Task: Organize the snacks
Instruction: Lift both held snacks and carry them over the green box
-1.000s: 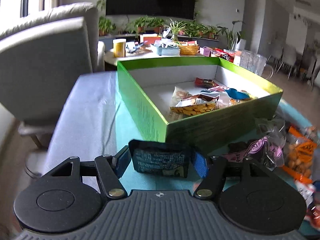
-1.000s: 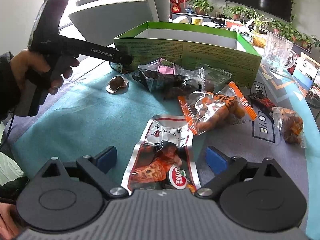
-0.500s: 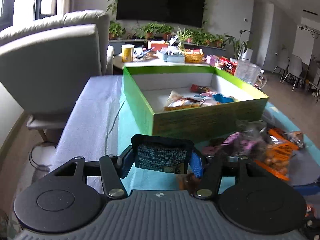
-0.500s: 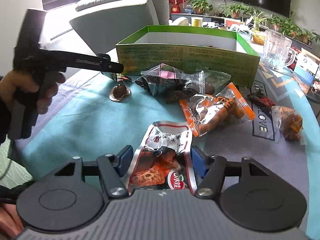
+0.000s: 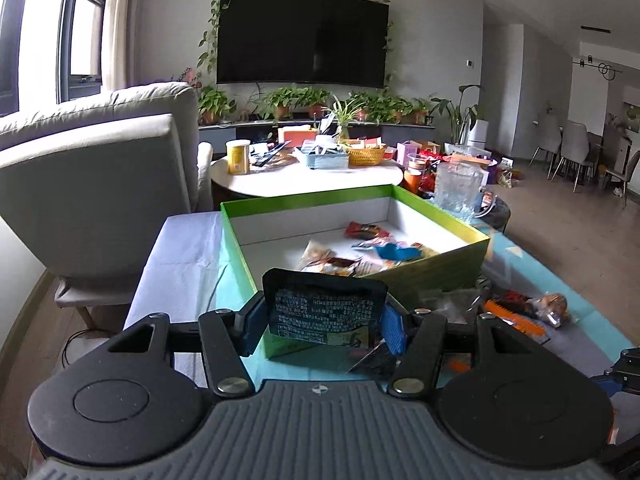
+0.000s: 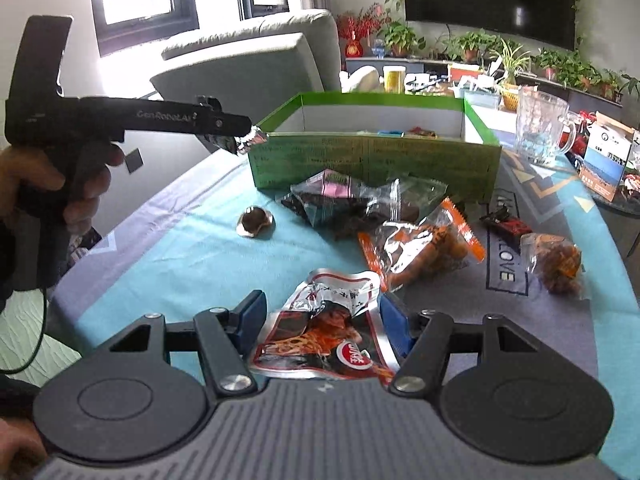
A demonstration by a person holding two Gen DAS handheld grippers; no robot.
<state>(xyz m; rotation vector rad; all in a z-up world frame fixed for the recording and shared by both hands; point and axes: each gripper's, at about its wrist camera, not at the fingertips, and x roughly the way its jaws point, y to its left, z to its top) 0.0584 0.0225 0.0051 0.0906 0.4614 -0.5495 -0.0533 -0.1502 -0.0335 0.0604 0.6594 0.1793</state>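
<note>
A: What is nearest on the surface [image 6: 168, 256]?

B: A teal and grey patterned cloth covers it. The right claw [image 6: 322, 322] sits low over it, its blue pads pressed to both sides of a red and silver snack packet [image 6: 324, 336]. Whether that packet rests on the cloth or hangs clear of it I cannot tell.

A: And the left claw [image 5: 322, 322]?

B: It is held in the air and grips a dark packet [image 5: 322, 310] upright, printed side to the camera. From the right wrist view that packet is at the near left corner of the green box [image 6: 372, 156], about level with the rim.

A: What lies between?

B: Loose snacks: an orange-edged clear bag [image 6: 420, 244], a dark bag with a pink label [image 6: 344, 200], a small brown wrapped piece [image 6: 254, 222], a bag of brown nuggets [image 6: 556, 260].

A: And the box?

B: Open, white inside, with several packets already in it [image 5: 352, 256]. A glass pitcher [image 6: 540, 128] stands just beside its right end.

A: Farther off?

B: A grey armchair [image 5: 92, 184], a round white table crowded with things [image 5: 304, 172], potted plants along a shelf, and a dark wall television [image 5: 304, 36] hung with vines.
</note>
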